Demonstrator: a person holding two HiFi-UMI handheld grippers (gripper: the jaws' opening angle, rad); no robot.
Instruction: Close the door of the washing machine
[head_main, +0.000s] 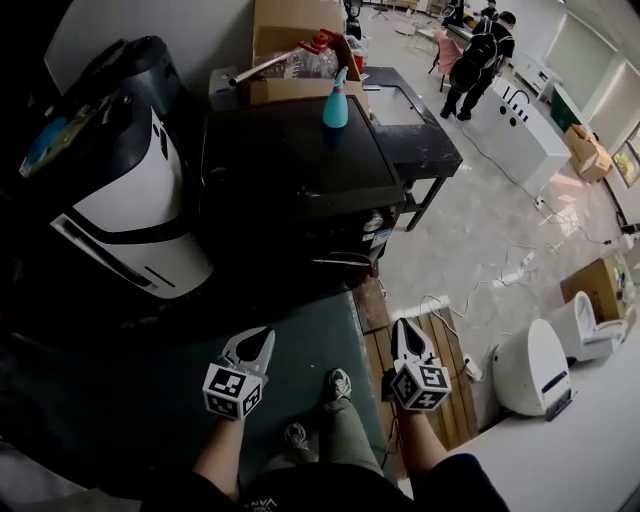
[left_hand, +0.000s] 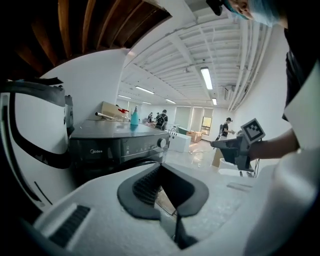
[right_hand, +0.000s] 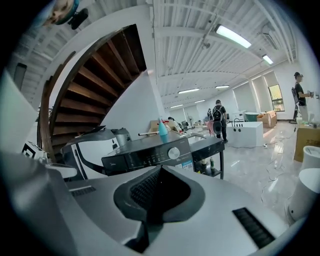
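Washing machine (head_main: 290, 170) door (head_main: 343, 260) sits low on the dark front ahead; I judge it rigid, hinged, easy to swing, best pushed at its rim. My left gripper (head_main: 260, 337) and right gripper (head_main: 402, 328) are pinched together, empty, well short of it.

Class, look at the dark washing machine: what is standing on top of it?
One teal spray bottle stands upright near the back edge of the washing machine. The rest of its top shows bare. Whether the cardboard box behind rests on it cannot be told.
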